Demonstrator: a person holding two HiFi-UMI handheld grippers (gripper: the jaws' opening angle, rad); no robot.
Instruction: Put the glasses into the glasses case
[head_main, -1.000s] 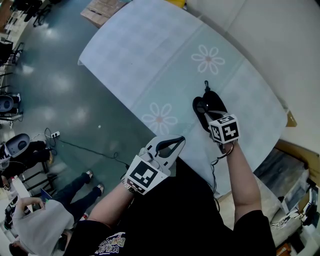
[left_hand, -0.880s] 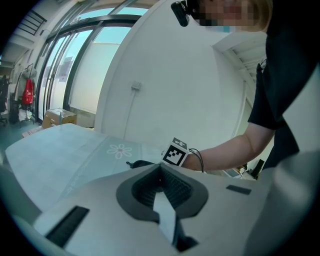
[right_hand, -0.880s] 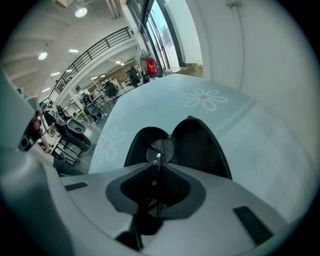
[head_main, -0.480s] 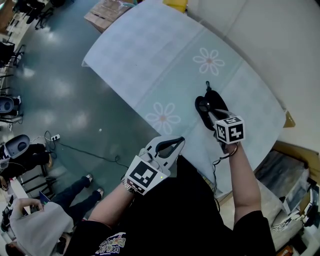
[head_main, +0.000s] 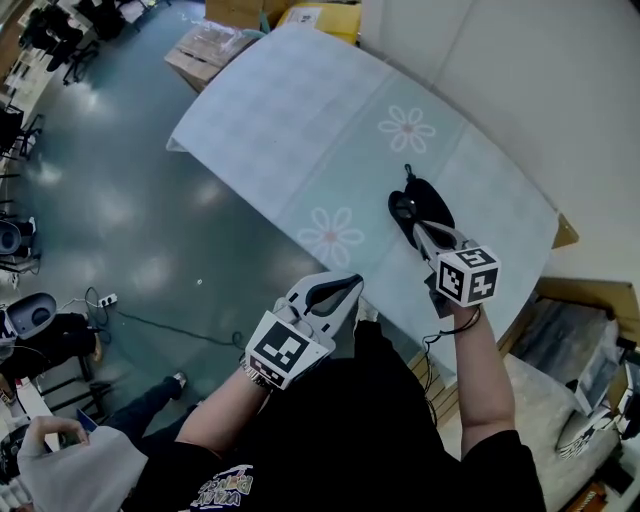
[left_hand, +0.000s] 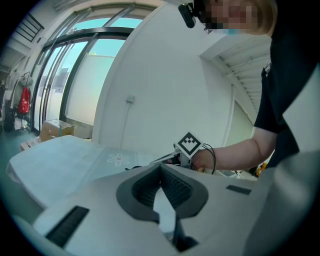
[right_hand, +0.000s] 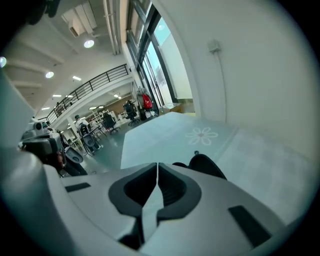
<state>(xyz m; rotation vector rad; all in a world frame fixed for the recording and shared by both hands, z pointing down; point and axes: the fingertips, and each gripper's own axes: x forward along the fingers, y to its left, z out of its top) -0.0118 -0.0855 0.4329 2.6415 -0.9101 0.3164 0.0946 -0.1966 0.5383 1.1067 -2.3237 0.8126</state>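
Glasses case (head_main: 425, 200), black, lies on the table (head_main: 500, 215) just beyond my right claw (head_main: 432, 238), whose tips are pinched together on nothing. Only the head view shows the case whole. My left claw (head_main: 340, 287), likewise clenched and empty, hangs at the flowered tablecloth (head_main: 290, 120) edge, with the teal floor (head_main: 120, 220) beyond.
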